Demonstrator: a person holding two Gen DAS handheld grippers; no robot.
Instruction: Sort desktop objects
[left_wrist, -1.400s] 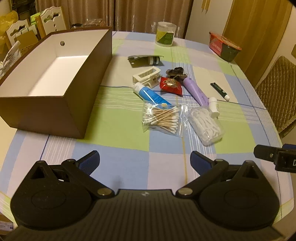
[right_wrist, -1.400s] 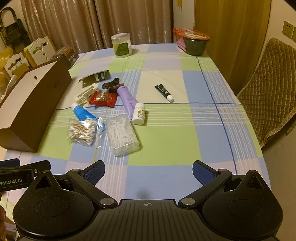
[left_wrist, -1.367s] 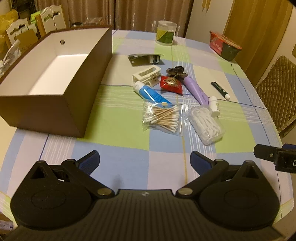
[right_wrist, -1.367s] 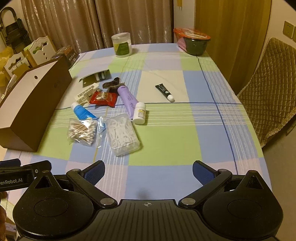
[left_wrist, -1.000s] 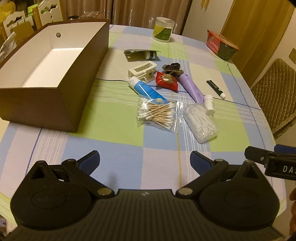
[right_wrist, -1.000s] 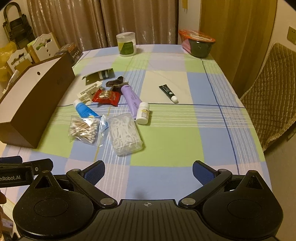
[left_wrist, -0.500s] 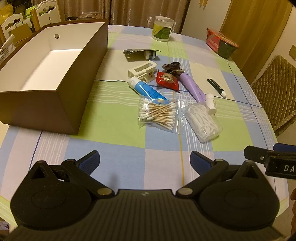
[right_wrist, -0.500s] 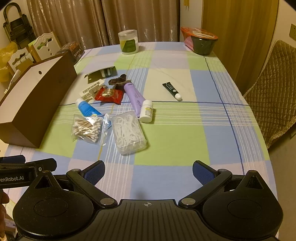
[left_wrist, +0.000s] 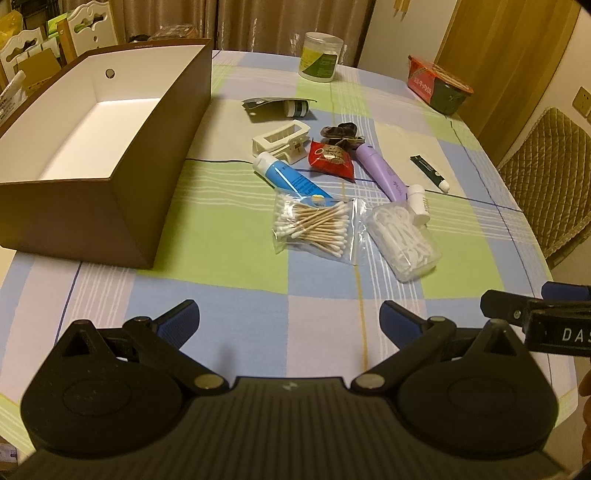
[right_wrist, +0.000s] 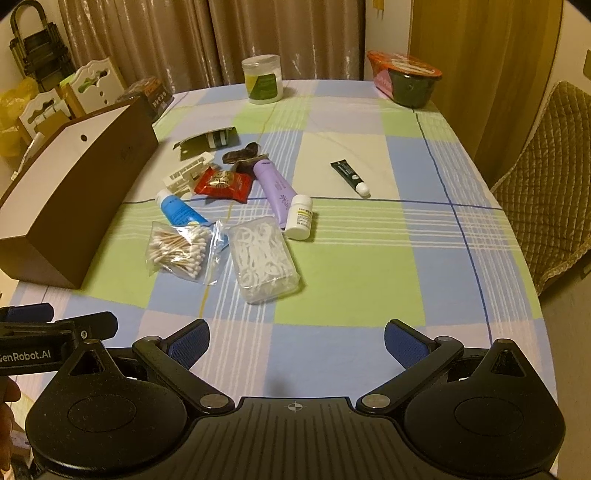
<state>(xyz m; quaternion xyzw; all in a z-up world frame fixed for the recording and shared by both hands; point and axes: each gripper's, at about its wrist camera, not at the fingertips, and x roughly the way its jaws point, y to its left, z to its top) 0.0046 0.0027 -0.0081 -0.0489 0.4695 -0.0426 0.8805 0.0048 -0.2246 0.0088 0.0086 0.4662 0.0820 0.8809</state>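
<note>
A brown box with a white inside stands open at the left; it also shows in the right wrist view. A cluster of small items lies mid-table: a bag of cotton swabs, a clear box of floss picks, a blue tube, a purple tube, a red packet, a white hair clip, a white bottle and a small dark tube. My left gripper is open and empty above the near table edge. My right gripper is open and empty there too.
A clear jar with a green label and an instant noodle bowl stand at the far edge of the checked tablecloth. A quilted chair is at the right. White chairs and clutter stand behind the box.
Both grippers have drifted slightly forward toward the item cluster. Both stay open and empty. Nothing on the table has moved.
</note>
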